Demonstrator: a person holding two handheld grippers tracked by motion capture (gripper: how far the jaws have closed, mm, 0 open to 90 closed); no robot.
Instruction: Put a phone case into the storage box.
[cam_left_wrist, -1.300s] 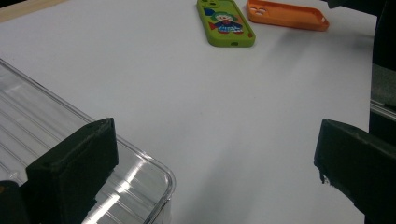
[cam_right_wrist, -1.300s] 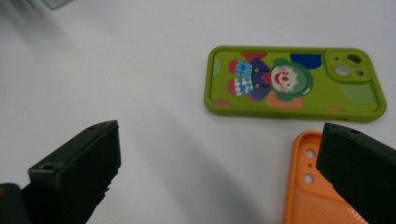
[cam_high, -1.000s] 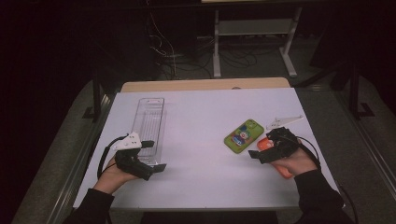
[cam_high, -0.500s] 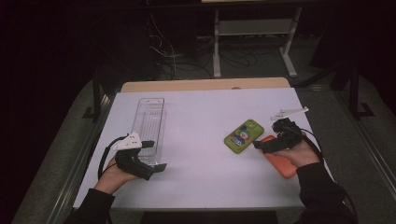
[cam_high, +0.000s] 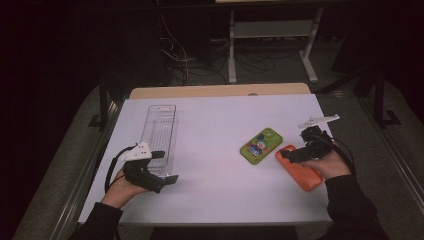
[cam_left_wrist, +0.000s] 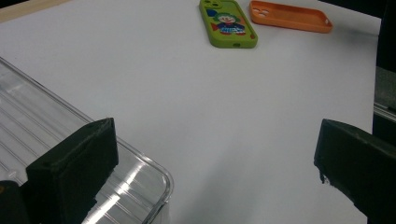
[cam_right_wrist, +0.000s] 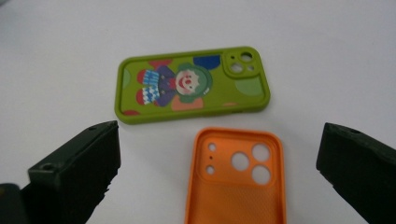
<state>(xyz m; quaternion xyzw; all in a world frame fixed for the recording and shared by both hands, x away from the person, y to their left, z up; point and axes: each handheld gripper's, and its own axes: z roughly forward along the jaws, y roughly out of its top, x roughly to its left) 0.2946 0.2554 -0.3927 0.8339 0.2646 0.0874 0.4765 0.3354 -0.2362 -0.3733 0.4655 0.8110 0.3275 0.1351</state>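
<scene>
White tabletop (cam_high: 215, 130): orange phone case (cam_right_wrist: 236, 182) lies flat beside green case (cam_right_wrist: 191, 84), below R gripper (cam_high: 292, 155) w/ jaws apart, empty; prob. light, flexible, so pinch a side rim.

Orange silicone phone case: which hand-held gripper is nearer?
Right. The right hand-held gripper hovers open directly over the orange silicone phone case; the left hand-held gripper sits across the table beside the clear plastic tray.
</scene>
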